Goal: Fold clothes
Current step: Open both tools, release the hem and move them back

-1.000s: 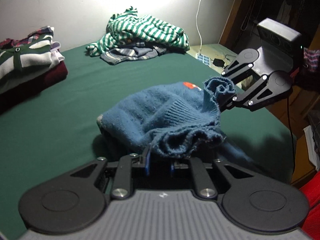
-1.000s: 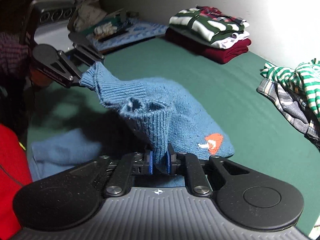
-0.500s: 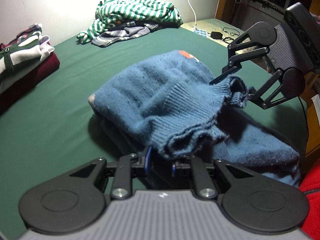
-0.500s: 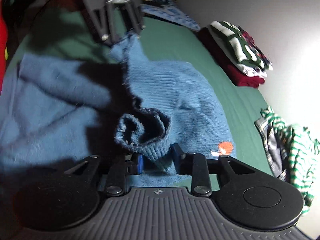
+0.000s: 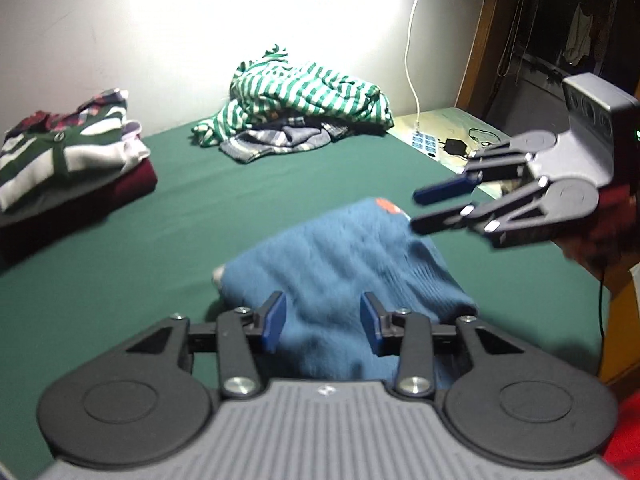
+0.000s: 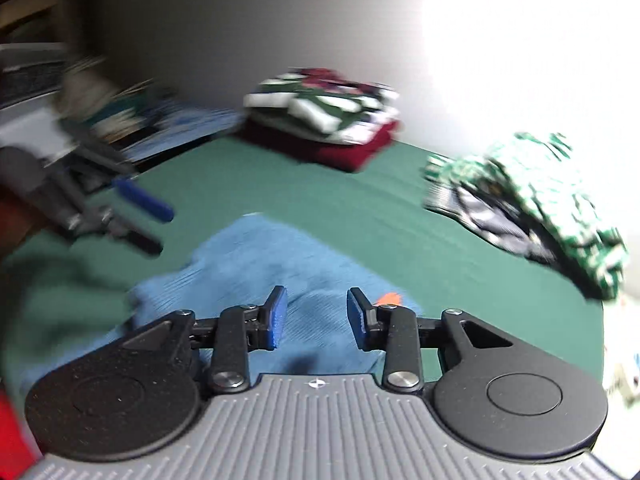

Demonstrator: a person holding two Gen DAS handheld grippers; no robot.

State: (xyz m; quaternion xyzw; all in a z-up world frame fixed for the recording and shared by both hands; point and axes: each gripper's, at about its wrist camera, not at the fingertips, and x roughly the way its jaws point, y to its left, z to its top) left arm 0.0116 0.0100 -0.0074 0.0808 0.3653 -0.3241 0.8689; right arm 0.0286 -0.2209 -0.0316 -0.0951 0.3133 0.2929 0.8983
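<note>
Pale wall (image 5: 100, 20) with bright light glare (image 5: 260, 0); white cable (image 5: 412, 60) hanging; wooden frame (image 5: 476, 40) at right.

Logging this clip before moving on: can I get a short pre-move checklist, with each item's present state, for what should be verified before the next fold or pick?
1. Left tool clear of cloth: ok, jaws opening, nothing pinched.
2. Right tool clear of cloth: ok, nothing pinched, though its jaws are closing slightly.
3. Blue knitted sweater resting on the green bed cover: ok.
4. Sweater fold neat and square: cannot tell, image blurred.
5. Folded stack of clothes on the dark red garment undisturbed: ok.
6. Green-and-white striped heap waiting unfolded: ok.
</note>
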